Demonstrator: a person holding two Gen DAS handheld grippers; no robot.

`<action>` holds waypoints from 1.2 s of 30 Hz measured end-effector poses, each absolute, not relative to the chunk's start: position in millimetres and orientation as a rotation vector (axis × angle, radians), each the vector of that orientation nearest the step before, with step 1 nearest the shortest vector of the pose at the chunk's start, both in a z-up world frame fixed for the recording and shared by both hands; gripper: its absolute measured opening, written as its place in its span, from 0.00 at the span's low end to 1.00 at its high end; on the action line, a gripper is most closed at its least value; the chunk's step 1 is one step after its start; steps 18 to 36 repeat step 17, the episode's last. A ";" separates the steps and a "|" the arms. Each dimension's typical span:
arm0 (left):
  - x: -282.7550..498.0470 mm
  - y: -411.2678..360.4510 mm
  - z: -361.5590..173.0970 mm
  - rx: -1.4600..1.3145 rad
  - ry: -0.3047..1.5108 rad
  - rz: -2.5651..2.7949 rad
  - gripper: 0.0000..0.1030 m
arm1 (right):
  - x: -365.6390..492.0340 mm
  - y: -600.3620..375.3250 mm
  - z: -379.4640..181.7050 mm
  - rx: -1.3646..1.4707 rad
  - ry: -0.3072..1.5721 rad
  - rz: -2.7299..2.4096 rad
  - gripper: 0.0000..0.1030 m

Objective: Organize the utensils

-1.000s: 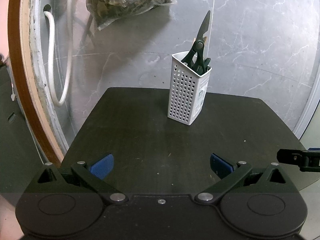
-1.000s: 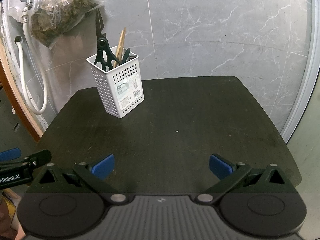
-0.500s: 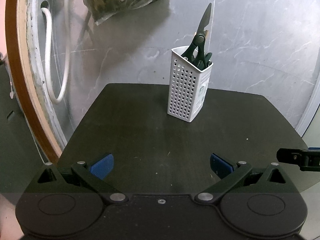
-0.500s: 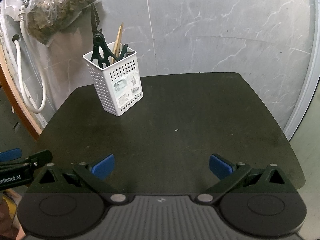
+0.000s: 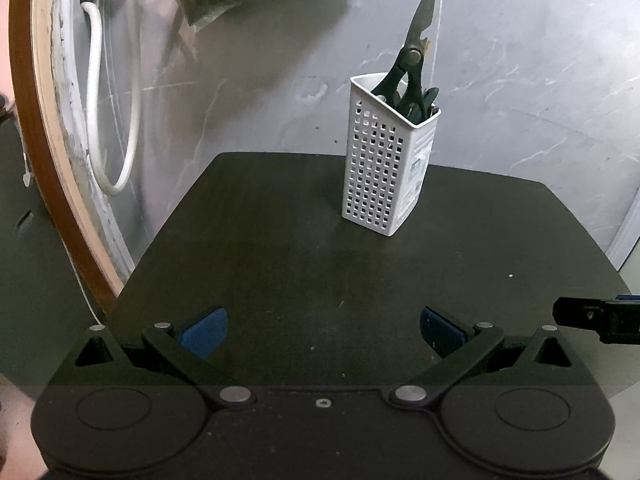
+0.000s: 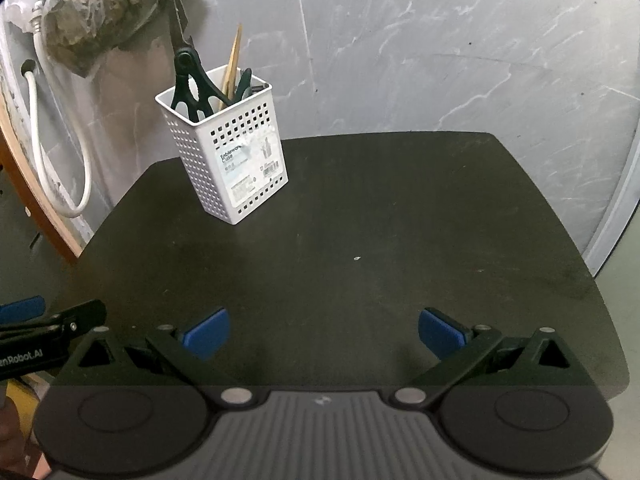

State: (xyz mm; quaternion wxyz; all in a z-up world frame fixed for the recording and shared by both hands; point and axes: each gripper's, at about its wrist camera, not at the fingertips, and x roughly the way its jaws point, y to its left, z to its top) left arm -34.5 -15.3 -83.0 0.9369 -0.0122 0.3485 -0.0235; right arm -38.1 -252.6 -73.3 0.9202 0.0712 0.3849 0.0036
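Where the white perforated holder faced the right wrist camera, its paper label read something like "Tableware", with smaller print and a barcode too fine to read. At nine o'clock in that view, a black bar of the left gripper carried the partly cut-off lettering "enRobot.AI".

Both grippers hovered low over the near edge of the dark table, pointing toward the grey marbled wall. The left gripper's blue fingertips stood wide apart, holding nothing. The right gripper likewise had its jaws spread wide and empty.

The holder stood upright on the table at about eleven o'clock from the right gripper and one o'clock from the left. In it sat green-handled scissors, blades up, beside wooden chopsticks; the other contents were hard to make out. A plastic bag at eleven o'clock was cut off by the frame, and a white hose looped at nine o'clock.
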 end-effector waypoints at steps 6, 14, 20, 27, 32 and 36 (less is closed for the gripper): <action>-27.0 -22.1 -87.5 -0.023 0.728 -0.023 0.99 | -23.2 -261.5 -79.6 0.146 0.813 0.038 1.00; -18.6 -32.6 -91.2 -0.025 0.748 0.023 0.99 | -3.5 -274.4 -86.4 0.137 0.837 0.086 1.00; -15.1 -36.3 -92.3 -0.030 0.755 0.042 0.99 | 2.7 -278.0 -88.1 0.130 0.842 0.103 1.00; -15.1 -36.3 -92.3 -0.030 0.755 0.042 0.99 | 2.7 -278.0 -88.1 0.130 0.842 0.103 1.00; -15.1 -36.3 -92.3 -0.030 0.755 0.042 0.99 | 2.7 -278.0 -88.1 0.130 0.842 0.103 1.00; -15.1 -36.3 -92.3 -0.030 0.755 0.042 0.99 | 2.7 -278.0 -88.1 0.130 0.842 0.103 1.00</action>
